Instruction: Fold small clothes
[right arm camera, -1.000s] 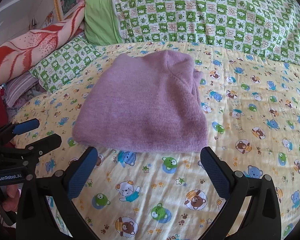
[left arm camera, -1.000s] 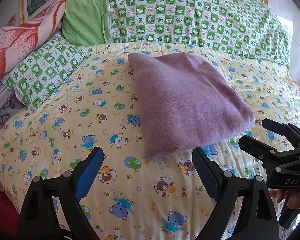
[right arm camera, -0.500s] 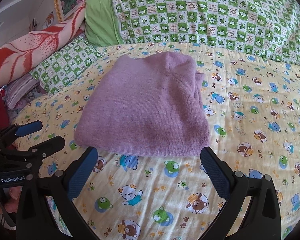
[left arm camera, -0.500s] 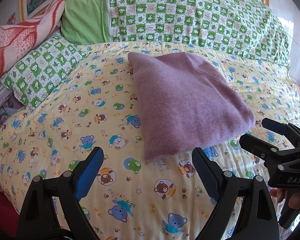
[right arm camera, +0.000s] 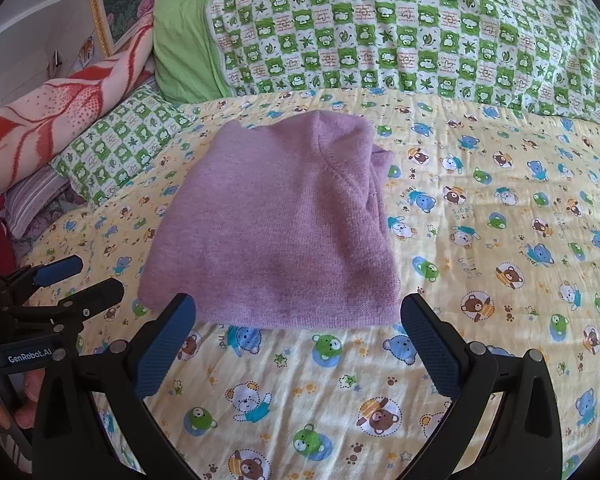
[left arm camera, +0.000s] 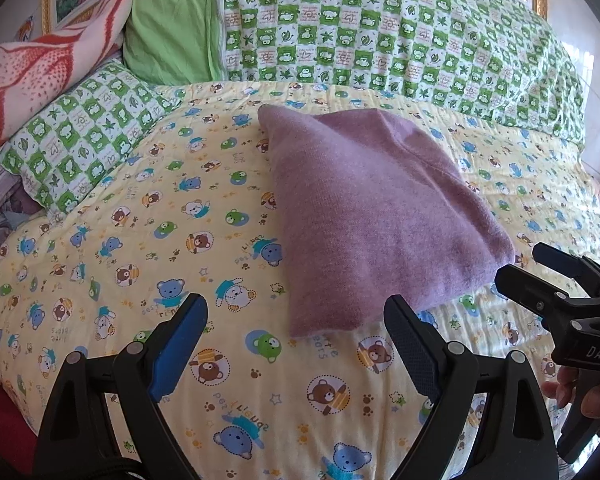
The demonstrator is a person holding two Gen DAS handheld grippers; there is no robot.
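On bed [left arm camera: 112,216]: purple sweater [right arm camera: 276,232] lies folded, mid-quilt. Left gripper [left arm camera: 296,344] and right gripper [right arm camera: 296,344] hover just short of near hem, jaws spread, empty. Best: pinch both hem corners together, lift evenly.

Setting: bedroom in a home. Evidence: bed covered by a yellow quilt [left arm camera: 148,240] printed with cartoon bears; green-checked pillow [left arm camera: 80,136] at left; long matching bolster [right arm camera: 400,40] along the head; red-and-white blanket [left arm camera: 40,76]; gilt-framed floral picture [right arm camera: 116,4] on the wall.
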